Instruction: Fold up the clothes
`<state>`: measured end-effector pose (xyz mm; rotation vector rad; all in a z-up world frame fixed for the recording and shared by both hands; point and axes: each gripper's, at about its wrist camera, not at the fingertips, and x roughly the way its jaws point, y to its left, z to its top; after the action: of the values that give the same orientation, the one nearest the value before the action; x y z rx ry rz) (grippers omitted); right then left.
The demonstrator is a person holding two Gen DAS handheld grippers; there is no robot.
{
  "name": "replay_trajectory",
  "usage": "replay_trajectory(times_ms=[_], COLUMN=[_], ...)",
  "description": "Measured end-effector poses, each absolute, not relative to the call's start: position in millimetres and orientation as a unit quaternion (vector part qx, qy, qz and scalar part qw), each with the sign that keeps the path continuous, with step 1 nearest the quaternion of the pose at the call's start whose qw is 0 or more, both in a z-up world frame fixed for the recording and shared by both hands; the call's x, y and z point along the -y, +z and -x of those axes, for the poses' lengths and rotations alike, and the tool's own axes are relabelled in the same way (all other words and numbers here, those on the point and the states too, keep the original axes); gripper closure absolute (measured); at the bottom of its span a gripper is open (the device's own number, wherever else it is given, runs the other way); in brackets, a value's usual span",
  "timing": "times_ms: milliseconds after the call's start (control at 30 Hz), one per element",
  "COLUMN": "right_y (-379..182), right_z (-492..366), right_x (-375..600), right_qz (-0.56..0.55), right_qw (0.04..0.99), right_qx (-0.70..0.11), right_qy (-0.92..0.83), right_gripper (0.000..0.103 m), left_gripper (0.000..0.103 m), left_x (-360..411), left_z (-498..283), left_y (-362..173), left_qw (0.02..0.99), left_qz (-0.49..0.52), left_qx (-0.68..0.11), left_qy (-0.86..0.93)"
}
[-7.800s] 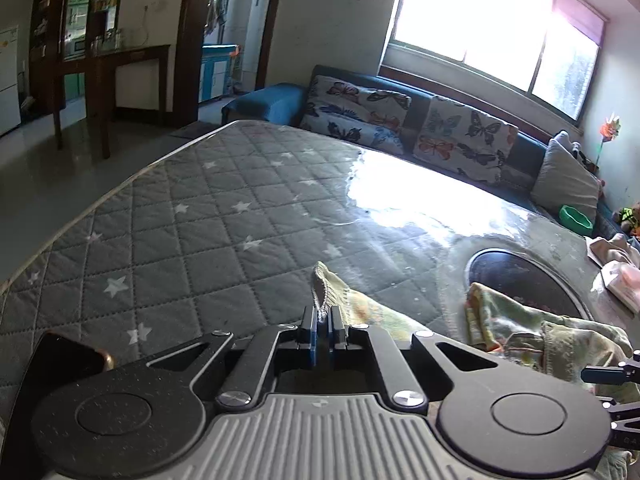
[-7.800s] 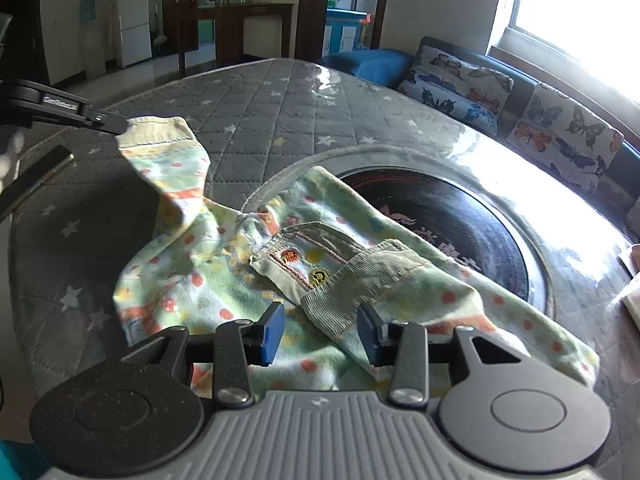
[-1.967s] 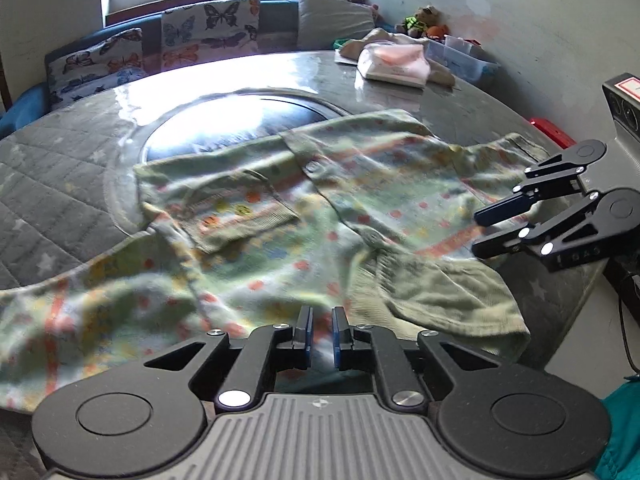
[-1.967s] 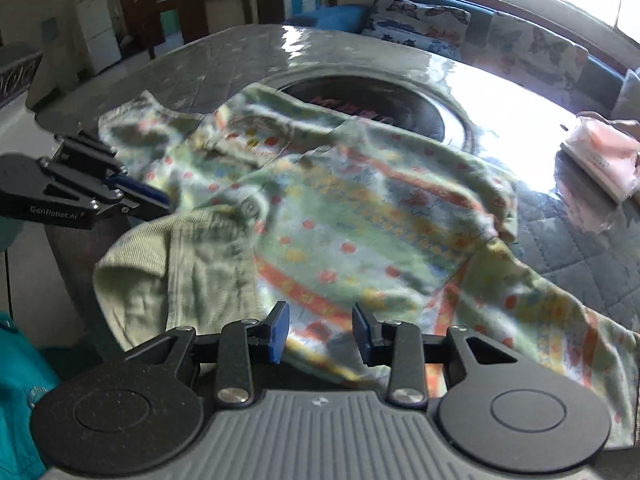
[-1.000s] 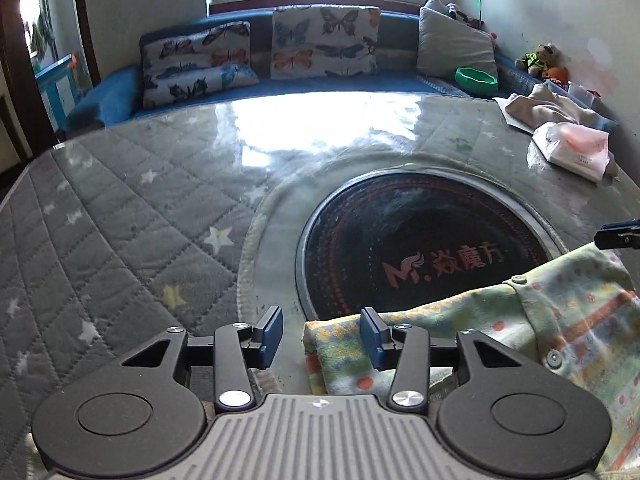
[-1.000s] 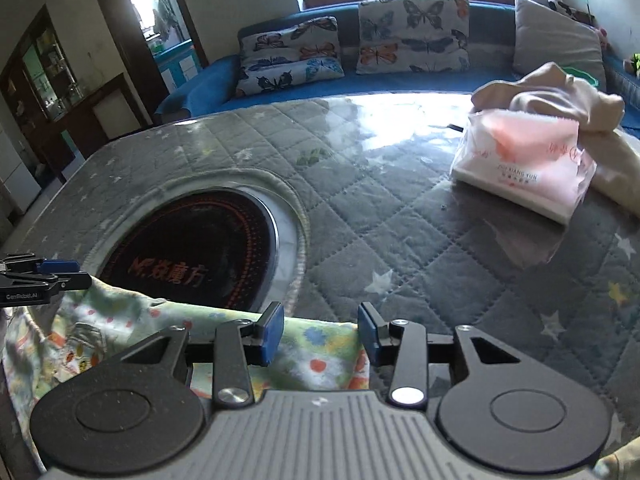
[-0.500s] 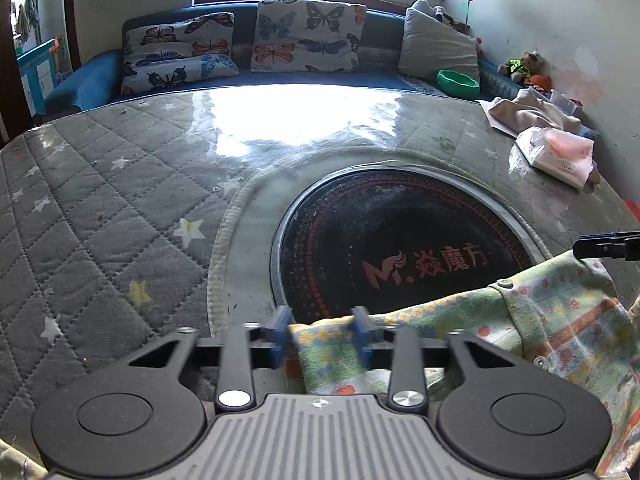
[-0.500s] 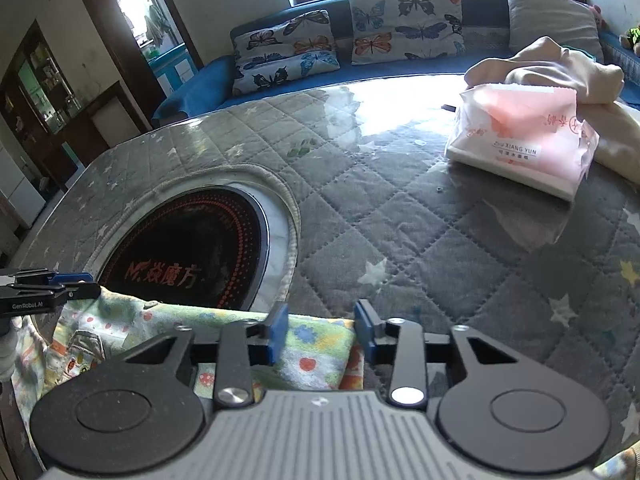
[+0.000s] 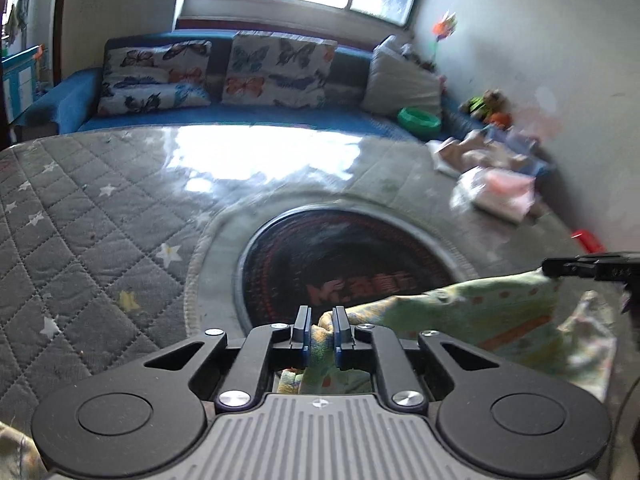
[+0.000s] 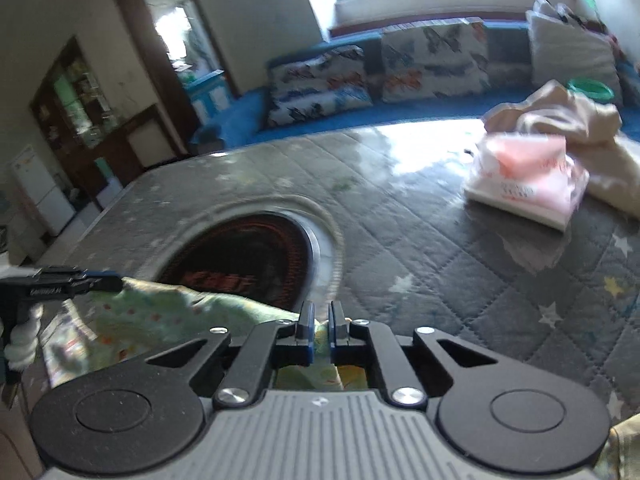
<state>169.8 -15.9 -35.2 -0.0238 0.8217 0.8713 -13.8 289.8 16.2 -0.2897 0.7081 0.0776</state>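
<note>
Each hand-held gripper, left [image 9: 321,326] and right [image 10: 318,322], is clenched on the green shirt's [image 9: 472,320] edge at the bench's [image 9: 100,240] near edge; folding seems barely begun.

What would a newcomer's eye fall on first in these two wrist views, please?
Probably the pale green printed child's garment, stretched between the left gripper and the right gripper, each pinching an edge near the front of the grey quilted star-patterned table cover. Just beyond it lies the dark round glass hob set into the table, and at the far right a pink-and-white tissue pack beside a beige cloth heap.
</note>
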Motion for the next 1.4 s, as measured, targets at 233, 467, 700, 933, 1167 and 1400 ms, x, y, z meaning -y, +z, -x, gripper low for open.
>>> replay_trajectory(times_ms=[233,467,700,933,1167,1400], right_y=[-17.1,-36.8,-36.7,-29.2,-52.5,-63.7], right_z=[-111.7,-72.4,-66.4,-99.8,-125.0,-126.5], right_x=[40.9,63.6,80.0,85.3,78.0,69.7], right_qz=[0.055,0.114,0.115,0.056,0.000,-0.010], right_qw=[0.812,0.780,0.766,0.797,0.793,0.784], right_qx=[-0.356,-0.382,-0.402,-0.407,-0.443,-0.453], right_qy=[0.460,0.483,0.488,0.442,0.418,0.424], right_gripper=[0.098,0.102,0.097,0.068,0.066,0.066], left_gripper=[0.091,0.092,0.091,0.062,0.050,0.079], left_x=[-261.4,-229.5,-226.9,-255.8,-260.4,-252.8], left_z=[74.8,125.3,144.5,135.5,118.6,113.7], left_y=[38.1,15.6,4.7,19.6,-3.5,-4.2], left_qw=[0.941,0.932,0.922,0.935,0.918,0.920], left_qz=[0.110,0.056,0.042,0.079,0.108,0.098], left_qx=[-0.318,-0.352,-0.373,-0.346,-0.381,-0.380], left_qy=[-0.023,-0.073,-0.094,-0.016,0.011,-0.002])
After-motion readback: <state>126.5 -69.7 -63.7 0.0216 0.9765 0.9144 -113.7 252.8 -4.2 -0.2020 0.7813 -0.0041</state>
